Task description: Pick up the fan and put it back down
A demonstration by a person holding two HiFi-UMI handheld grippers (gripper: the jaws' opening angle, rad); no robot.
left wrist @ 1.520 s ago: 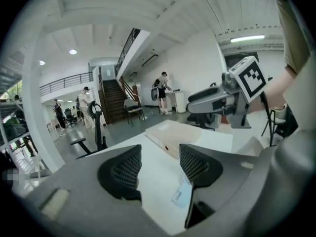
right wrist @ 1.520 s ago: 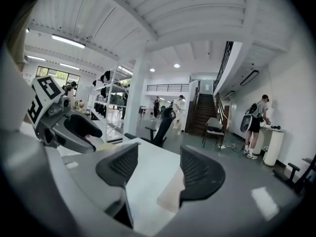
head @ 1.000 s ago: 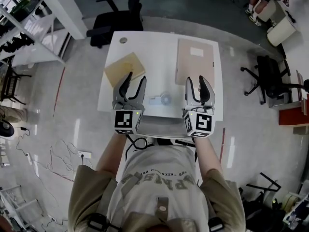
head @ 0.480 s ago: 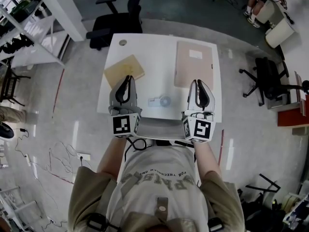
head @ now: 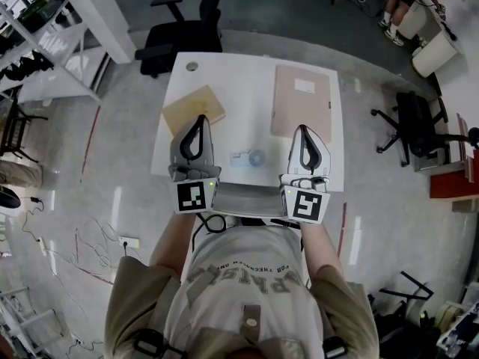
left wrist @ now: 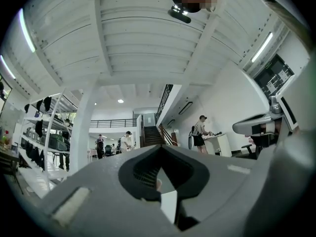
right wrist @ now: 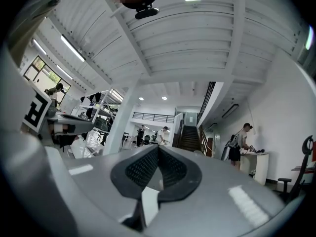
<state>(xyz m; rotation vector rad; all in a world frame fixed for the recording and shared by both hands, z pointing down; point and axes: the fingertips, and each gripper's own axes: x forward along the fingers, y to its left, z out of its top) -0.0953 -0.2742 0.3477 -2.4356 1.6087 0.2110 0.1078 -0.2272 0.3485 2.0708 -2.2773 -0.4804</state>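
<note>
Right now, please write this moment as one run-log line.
left gripper: just closed, empty | right gripper: just closed, empty | fan: on table, untouched

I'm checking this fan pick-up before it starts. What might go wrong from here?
The left gripper and right gripper have just closed on nothing; unless one reopens, it may shove the small fan aside. The fan lies between them, so both reaching in could collide.

small pale fan, lying flat (handle leftward), on white table
</note>
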